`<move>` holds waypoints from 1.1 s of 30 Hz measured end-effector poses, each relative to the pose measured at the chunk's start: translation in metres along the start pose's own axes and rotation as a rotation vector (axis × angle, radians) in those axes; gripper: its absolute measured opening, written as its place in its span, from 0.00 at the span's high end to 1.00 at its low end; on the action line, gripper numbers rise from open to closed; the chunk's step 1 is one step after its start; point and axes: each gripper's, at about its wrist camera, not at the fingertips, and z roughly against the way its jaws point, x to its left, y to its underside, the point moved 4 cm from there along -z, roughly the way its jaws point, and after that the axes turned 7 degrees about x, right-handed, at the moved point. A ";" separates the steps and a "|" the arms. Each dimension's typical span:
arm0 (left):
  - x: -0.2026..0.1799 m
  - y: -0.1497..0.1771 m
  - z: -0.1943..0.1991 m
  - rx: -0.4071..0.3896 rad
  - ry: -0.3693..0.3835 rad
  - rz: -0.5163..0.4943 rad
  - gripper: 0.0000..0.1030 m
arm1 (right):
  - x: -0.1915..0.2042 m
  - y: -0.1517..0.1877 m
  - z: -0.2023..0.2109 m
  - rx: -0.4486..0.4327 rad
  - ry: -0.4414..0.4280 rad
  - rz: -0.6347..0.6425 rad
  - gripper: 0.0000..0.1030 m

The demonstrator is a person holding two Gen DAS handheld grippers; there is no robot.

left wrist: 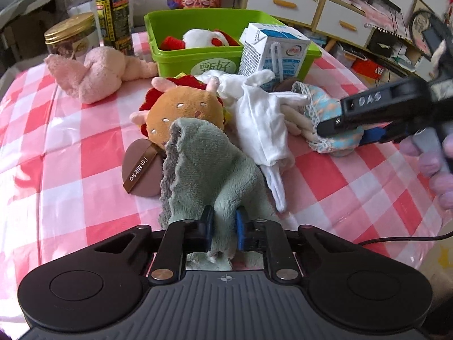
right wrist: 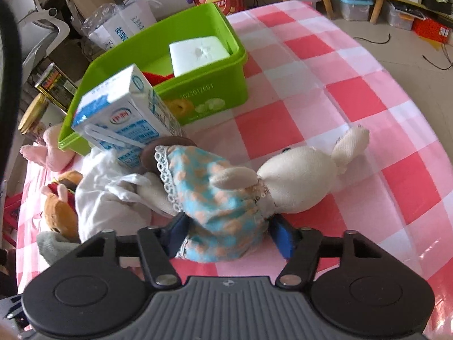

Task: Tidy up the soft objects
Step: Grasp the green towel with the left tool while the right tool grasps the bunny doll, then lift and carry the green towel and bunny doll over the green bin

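My left gripper [left wrist: 223,226] is shut on a grey-green fluffy towel [left wrist: 203,167], which stands bunched up in front of it. Behind the towel lie a burger plush [left wrist: 181,110], a white cloth [left wrist: 260,119] and a pink plush [left wrist: 96,76]. My right gripper [right wrist: 229,232] has its jaws around the blue dress of a rabbit doll [right wrist: 297,178] lying on the checked table; it also shows at the right of the left wrist view [left wrist: 339,126]. The green bin [left wrist: 175,19] at the back holds a red and white plush [left wrist: 198,38] and a white block [right wrist: 198,53].
A milk carton [left wrist: 271,51] stands against the bin's front. A brown heart-shaped pad [left wrist: 141,167] lies left of the towel. A gold-lidded jar [left wrist: 70,34] and a tin can [left wrist: 114,19] stand at the back left. Drawers and clutter lie beyond the table.
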 end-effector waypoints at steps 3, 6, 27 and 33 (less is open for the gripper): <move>0.002 -0.001 0.007 -0.006 0.007 0.011 0.90 | 0.001 -0.001 0.001 -0.011 0.011 0.008 0.76; 0.004 -0.003 0.015 -0.017 0.019 0.030 0.91 | 0.002 0.000 0.002 -0.015 0.021 0.008 0.81; 0.016 -0.019 0.060 -0.133 0.087 0.114 0.92 | 0.001 -0.002 0.051 -0.071 -0.034 -0.017 0.83; 0.020 -0.023 0.070 -0.162 0.106 0.137 0.92 | 0.001 -0.006 0.070 -0.116 -0.083 -0.039 0.83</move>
